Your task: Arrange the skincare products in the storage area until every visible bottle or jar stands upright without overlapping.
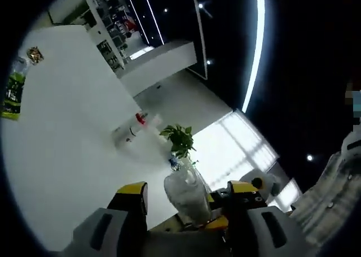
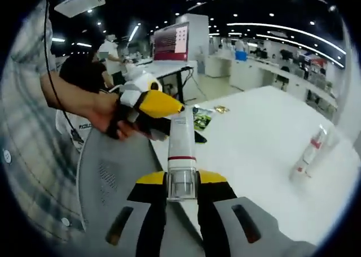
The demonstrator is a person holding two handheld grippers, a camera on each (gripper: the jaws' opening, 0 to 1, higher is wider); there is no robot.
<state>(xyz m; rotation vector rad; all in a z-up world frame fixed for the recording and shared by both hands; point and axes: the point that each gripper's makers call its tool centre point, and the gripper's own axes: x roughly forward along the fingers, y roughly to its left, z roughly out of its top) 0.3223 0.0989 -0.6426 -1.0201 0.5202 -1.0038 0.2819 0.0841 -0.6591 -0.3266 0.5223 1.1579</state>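
Right gripper view: our right gripper (image 2: 181, 184) has its yellow-tipped jaws closed on a slim white tube with a red band and clear cap (image 2: 181, 149), lifted off the white tabletop (image 2: 265, 155). At 3 o'clock a matching white bottle with red accents (image 2: 309, 152) stands upright. Left gripper view: our left gripper (image 1: 186, 197) has its jaws around a clear, crinkled plastic bottle (image 1: 186, 195); we cannot tell whether they touch it. We judge the step as carrying; next, set the tube upright, well apart from its neighbour.
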